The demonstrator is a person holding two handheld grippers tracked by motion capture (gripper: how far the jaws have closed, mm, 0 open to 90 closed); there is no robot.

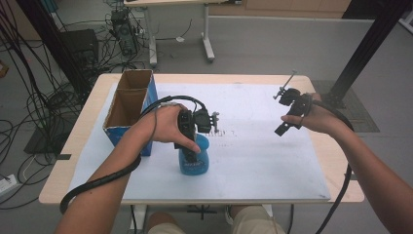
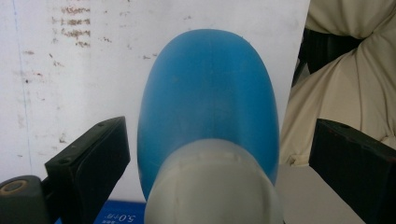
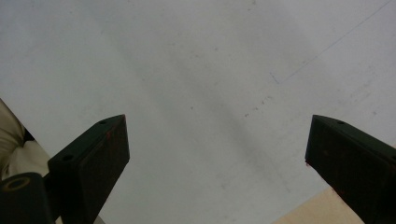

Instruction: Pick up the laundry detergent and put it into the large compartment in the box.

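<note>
Your left hand hides the blue bottle top | bottle label too small to read | cardboard box interior shadowed

floor: grey | cables: tangled, left | second table: behind

Soft, even room light falls from overhead, leaving only faint shadows on the white mat and no harsh glare. The high view is fairly sharp though a little grainy, with lines bowing at its edges. Up close, the blue bottle and its pale cap look blurred, and the right gripper view is dimmer and greyish.
</note>
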